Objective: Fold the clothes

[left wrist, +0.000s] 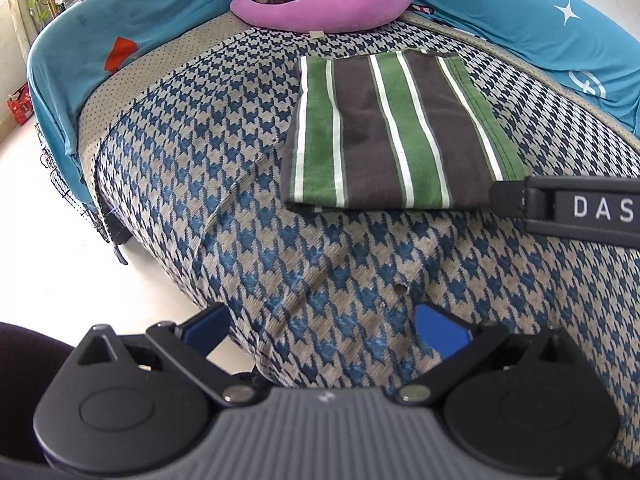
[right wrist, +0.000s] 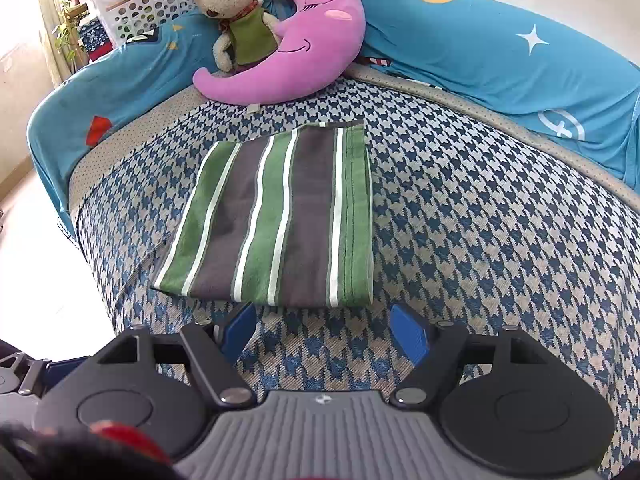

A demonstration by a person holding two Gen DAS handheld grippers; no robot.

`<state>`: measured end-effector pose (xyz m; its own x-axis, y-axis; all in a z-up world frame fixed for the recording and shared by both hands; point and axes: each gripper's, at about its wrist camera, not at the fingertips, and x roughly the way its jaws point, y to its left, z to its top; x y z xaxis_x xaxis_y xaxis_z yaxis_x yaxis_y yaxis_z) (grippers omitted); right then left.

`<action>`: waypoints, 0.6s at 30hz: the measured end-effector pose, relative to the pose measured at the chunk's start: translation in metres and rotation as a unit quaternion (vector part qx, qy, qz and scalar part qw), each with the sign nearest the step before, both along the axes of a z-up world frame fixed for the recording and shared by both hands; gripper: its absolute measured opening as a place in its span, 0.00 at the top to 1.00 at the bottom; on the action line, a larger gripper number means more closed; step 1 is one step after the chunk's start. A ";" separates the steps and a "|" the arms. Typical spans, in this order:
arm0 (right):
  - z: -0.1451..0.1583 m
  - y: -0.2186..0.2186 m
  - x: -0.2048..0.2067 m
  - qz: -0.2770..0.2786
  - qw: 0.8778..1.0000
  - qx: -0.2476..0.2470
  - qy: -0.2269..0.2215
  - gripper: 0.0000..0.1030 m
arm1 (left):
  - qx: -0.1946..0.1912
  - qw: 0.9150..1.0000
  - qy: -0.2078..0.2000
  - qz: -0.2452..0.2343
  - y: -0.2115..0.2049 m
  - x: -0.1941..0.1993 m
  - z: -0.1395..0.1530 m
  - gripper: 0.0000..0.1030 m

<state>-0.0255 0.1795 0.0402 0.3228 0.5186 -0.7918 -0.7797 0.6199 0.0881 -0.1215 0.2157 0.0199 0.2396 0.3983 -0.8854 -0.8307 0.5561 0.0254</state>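
Observation:
A garment with green, grey and white stripes (left wrist: 394, 132) (right wrist: 276, 216) lies folded into a flat rectangle on the houndstooth cover (left wrist: 224, 184) (right wrist: 480, 240). My left gripper (left wrist: 324, 330) hovers open over the cover, short of the garment's near edge, with nothing between its blue pads. My right gripper (right wrist: 324, 330) is open too, just in front of the garment's near edge, and its blue pads (right wrist: 410, 334) are apart from the cloth. In the left wrist view the right gripper's black finger (left wrist: 560, 204) reaches in from the right beside the garment's near right corner.
A pink moon cushion (right wrist: 296, 52) (left wrist: 332, 4) and a plush rabbit (right wrist: 236, 12) rest at the back. Teal padded sides (right wrist: 500, 52) (left wrist: 80, 48) ring the cover. A white perforated basket (right wrist: 140, 8) stands behind. Pale floor (left wrist: 44, 240) lies to the left.

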 end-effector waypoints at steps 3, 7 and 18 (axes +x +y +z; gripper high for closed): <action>0.000 0.000 -0.001 0.002 1.000 -0.004 -0.002 0.27 | -0.004 1.000 0.003 -0.001 -0.002 0.000 -0.001 0.00; 0.001 0.000 0.000 0.000 1.000 -0.003 -0.003 0.27 | -0.005 1.000 0.006 -0.004 -0.002 0.000 -0.003 0.00; 0.003 -0.001 0.002 -0.001 1.000 0.000 0.001 0.27 | -0.005 1.000 0.010 -0.002 0.001 0.000 -0.005 0.00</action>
